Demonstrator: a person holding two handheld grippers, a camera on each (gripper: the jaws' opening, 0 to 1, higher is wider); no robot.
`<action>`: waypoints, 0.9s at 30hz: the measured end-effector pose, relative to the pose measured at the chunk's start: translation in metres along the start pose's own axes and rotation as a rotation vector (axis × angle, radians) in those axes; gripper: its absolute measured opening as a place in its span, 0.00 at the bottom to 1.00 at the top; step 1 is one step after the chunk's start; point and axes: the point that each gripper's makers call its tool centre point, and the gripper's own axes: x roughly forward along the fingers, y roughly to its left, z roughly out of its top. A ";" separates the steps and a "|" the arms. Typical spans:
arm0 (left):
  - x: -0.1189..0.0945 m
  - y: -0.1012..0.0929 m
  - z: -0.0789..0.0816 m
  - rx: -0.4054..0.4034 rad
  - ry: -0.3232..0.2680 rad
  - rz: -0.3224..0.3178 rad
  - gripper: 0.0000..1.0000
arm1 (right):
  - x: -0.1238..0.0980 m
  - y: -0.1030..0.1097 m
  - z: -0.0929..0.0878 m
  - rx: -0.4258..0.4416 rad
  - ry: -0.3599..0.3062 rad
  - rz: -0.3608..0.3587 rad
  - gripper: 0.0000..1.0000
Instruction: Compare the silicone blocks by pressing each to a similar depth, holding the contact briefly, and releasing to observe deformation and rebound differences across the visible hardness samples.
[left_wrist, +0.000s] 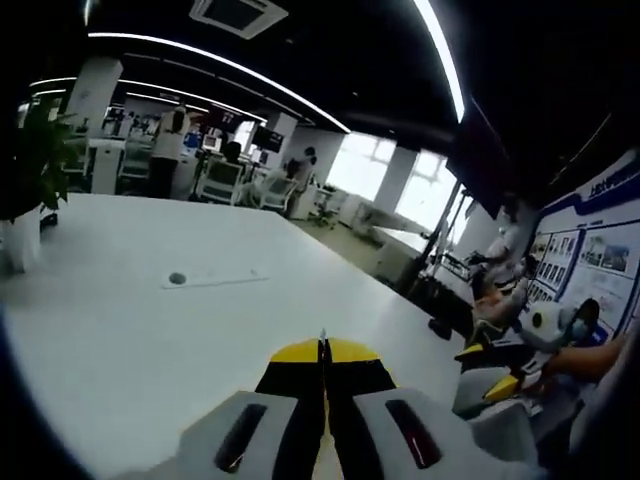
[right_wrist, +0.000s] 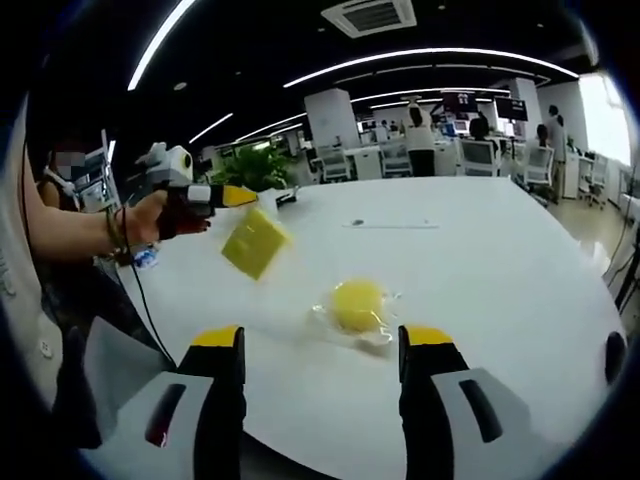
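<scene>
An open-plan office with ceiling light strips, desks and standing people lies behind a broad white table (right_wrist: 520, 280). In the right gripper view, the right claw (right_wrist: 321, 345) has its jaws set wide apart with nothing between them, aimed at a round yellow silicone block (right_wrist: 358, 303) that rests on the table just ahead, on or within what looks like clear wrapping (right_wrist: 385, 335). The wide gap probably readies the claw to come down on this sample.

Further ahead and to the left of the right claw, the left claw (right_wrist: 245, 196) is held up off the table by a hand (right_wrist: 150, 220), with a square yellow silicone block (right_wrist: 255, 243) hanging tilted just below its tip. Whether the claw grips it by a corner I cannot tell. In the left gripper view, the left claw's (left_wrist: 323, 352) yellow tips sit pressed together, and nothing can be made out between them. A potted plant (left_wrist: 30, 180) stands at the table's far end. Lifting the square sample likely keeps it clear while the round one is tested.
</scene>
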 end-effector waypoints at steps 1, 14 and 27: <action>0.000 -0.001 0.002 0.006 -0.003 -0.002 0.00 | 0.001 0.000 0.002 -0.003 -0.002 0.003 0.58; 0.005 -0.013 0.009 0.033 0.005 -0.055 0.00 | 0.022 0.001 0.045 -0.108 -0.021 0.086 0.60; 0.008 -0.024 0.013 0.046 0.014 -0.099 0.00 | 0.063 0.021 0.072 -0.235 0.016 0.218 0.60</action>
